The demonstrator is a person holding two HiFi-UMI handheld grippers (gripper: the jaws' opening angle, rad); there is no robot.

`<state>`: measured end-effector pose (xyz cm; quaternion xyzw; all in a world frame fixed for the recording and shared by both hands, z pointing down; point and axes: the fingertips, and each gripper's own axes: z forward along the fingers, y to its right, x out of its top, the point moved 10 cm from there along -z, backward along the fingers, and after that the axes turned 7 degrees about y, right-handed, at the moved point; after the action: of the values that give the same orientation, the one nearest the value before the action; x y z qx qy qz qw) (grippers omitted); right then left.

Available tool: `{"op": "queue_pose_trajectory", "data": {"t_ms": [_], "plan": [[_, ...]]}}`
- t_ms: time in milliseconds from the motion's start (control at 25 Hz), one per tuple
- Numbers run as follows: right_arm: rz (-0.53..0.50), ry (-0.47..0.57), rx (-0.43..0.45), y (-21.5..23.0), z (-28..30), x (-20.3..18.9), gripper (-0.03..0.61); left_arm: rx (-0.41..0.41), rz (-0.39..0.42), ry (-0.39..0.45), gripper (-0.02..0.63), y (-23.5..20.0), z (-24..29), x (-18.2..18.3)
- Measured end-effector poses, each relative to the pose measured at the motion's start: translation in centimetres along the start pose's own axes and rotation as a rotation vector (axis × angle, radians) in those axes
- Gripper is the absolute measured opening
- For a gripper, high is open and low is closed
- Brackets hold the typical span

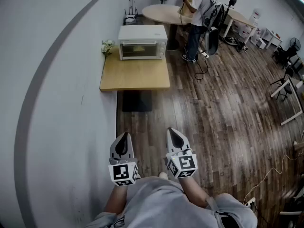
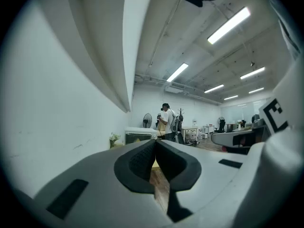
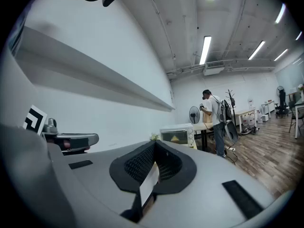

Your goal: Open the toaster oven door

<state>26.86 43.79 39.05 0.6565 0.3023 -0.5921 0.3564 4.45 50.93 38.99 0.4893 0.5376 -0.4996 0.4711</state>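
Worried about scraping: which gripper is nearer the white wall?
Left. The left gripper hangs beside the wall; the right gripper is farther out over the wood floor.

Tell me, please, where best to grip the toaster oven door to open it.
Probably the top edge of the glass door, approached from the front over the table; the toaster oven faces this way, knobs at its right. No handle detail shows.

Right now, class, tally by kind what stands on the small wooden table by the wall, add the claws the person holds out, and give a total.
Toaster oven: 1
Bunch of flowers: 1
Claws: 2 (left claw, right claw)
Total: 4
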Motion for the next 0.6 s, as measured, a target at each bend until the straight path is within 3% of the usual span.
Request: {"op": "queue_pose_trajectory", "data": {"t_ms": [600], "plan": [[0.0,-0.004,0.008,2.3,-0.6,0.6,-0.002,0.024,0.002,0.008,0.003,2.5,0.6,0.3]]}}
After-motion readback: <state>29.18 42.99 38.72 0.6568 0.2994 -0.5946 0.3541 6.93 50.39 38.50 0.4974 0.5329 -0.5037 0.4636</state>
